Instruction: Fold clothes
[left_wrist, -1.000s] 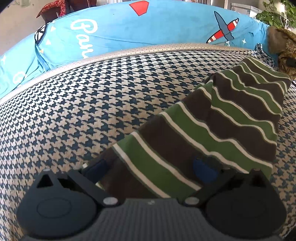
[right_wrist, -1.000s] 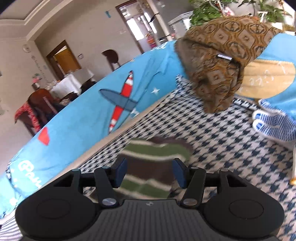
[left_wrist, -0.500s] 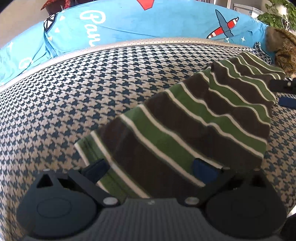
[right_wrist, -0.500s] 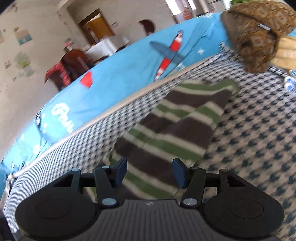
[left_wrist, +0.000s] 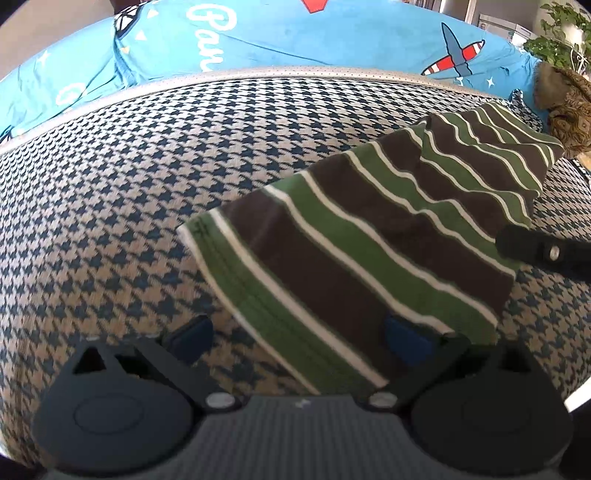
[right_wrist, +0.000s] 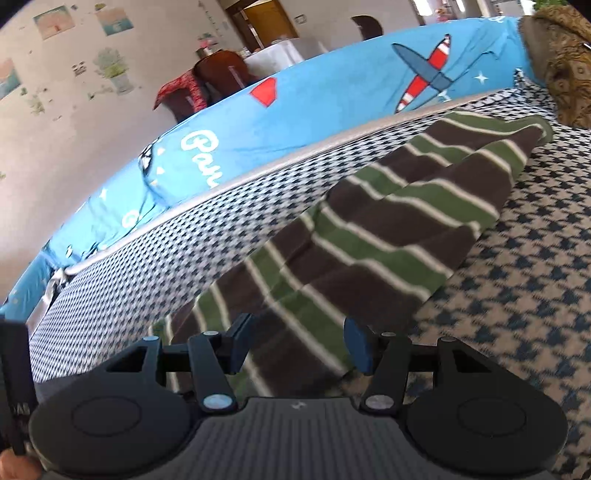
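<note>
A brown, green and white striped garment (left_wrist: 369, 236) lies folded in a long strip on the houndstooth cushion (left_wrist: 129, 184). My left gripper (left_wrist: 297, 341) is open at the strip's near end, its right fingertip (left_wrist: 406, 345) over the cloth and its left fingertip over bare cushion. Nothing is pinched. In the right wrist view the same garment (right_wrist: 388, 229) runs away to the upper right. My right gripper (right_wrist: 298, 347) hovers open above its near end. A black part of the right gripper (left_wrist: 546, 251) shows at the garment's right edge.
A blue cover with aeroplane print (left_wrist: 332, 40) runs along the back behind a grey piped edge. A brown patterned cloth (right_wrist: 565, 62) sits at the far right end. Beyond are chairs (right_wrist: 218, 74) and a wall. A hand (right_wrist: 11, 469) shows at the lower left.
My left gripper has drawn back, so the garment's green hem now lies in view on the cushion. My right gripper has swung left and come down low over the garment.
</note>
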